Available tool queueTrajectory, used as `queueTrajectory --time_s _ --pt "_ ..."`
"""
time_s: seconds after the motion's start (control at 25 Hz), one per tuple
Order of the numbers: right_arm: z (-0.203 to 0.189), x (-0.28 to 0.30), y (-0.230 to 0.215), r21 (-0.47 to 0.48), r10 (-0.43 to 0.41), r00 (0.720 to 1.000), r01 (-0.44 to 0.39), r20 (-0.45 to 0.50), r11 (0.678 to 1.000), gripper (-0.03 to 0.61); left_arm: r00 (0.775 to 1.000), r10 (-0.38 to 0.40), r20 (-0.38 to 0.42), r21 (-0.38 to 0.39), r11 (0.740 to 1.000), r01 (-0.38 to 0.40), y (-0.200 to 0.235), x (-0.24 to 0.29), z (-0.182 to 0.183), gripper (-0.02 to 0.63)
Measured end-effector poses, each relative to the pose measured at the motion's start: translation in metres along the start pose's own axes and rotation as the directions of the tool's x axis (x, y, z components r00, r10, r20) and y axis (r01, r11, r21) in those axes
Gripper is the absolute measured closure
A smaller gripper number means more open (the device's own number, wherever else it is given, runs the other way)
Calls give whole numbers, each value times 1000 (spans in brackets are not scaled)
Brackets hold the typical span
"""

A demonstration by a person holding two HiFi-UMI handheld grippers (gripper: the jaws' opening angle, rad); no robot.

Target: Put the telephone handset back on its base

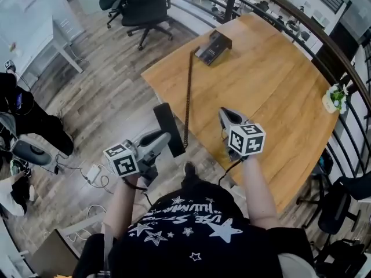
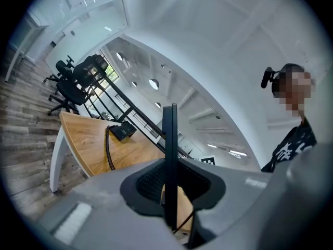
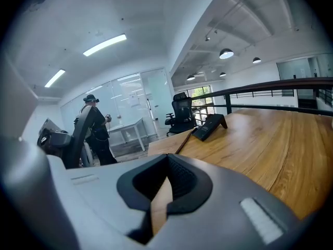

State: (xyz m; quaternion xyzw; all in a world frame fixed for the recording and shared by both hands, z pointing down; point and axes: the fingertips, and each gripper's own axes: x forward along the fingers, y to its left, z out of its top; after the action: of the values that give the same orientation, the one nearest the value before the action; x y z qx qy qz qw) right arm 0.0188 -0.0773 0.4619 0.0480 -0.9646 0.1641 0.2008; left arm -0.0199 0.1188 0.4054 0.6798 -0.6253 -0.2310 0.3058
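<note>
My left gripper (image 1: 164,139) is shut on the black telephone handset (image 1: 168,128), held off the near-left edge of the wooden table (image 1: 272,91). In the left gripper view the handset (image 2: 170,139) stands edge-on between the jaws. A coiled cord (image 1: 188,94) runs from it across the table to the black phone base (image 1: 213,46), which sits near the far corner, tilted on its stand. The base also shows in the left gripper view (image 2: 123,131) and the right gripper view (image 3: 210,125). My right gripper (image 1: 226,116) hovers over the table's near edge, shut and holding nothing.
A black office chair (image 1: 142,7) stands beyond the table's far-left corner. A small potted plant (image 1: 335,97) sits at the table's right edge by a dark railing (image 1: 324,45). A person (image 1: 23,114) stands at far left, near a white desk (image 1: 58,39).
</note>
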Motion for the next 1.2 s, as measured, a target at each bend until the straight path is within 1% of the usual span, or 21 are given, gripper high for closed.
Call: queueTrajectory --time_s 0.2,0.36,0.52,0.68,0.8,0.88,1.0,1.2 --pt "19 28 -28 26 -14 1000 14 18 1000 578 1000 -18 -23 -4 1000 18 22 27 23 537" --pt "24 51 -48 35 -22 1000 21 19 999 578 999 -28 -46 6 1000 29 42 47 35 537" --pt "24 69 -63 52 -20 1000 19 16 998 578 998 -23 -63 6 1000 23 58 63 46 537" --pt "20 82 -71 83 -19 1000 18 4 996 578 998 -9 -66 -3 1000 9 67 71 57 537" --pt "13 83 -68 111 -21 1000 21 -6 994 578 997 0 -82 -11 1000 -1 75 67 58 537" --pt "8 86 -66 111 -25 1000 26 -11 993 578 997 -1 -83 -11 1000 0 82 64 61 537" --pt "0 87 -68 115 -65 998 67 -18 991 578 995 -32 -90 -33 999 30 93 64 62 537" --pt "1 95 -86 130 -153 988 155 -25 979 578 981 -108 -161 -69 993 98 121 83 69 537"
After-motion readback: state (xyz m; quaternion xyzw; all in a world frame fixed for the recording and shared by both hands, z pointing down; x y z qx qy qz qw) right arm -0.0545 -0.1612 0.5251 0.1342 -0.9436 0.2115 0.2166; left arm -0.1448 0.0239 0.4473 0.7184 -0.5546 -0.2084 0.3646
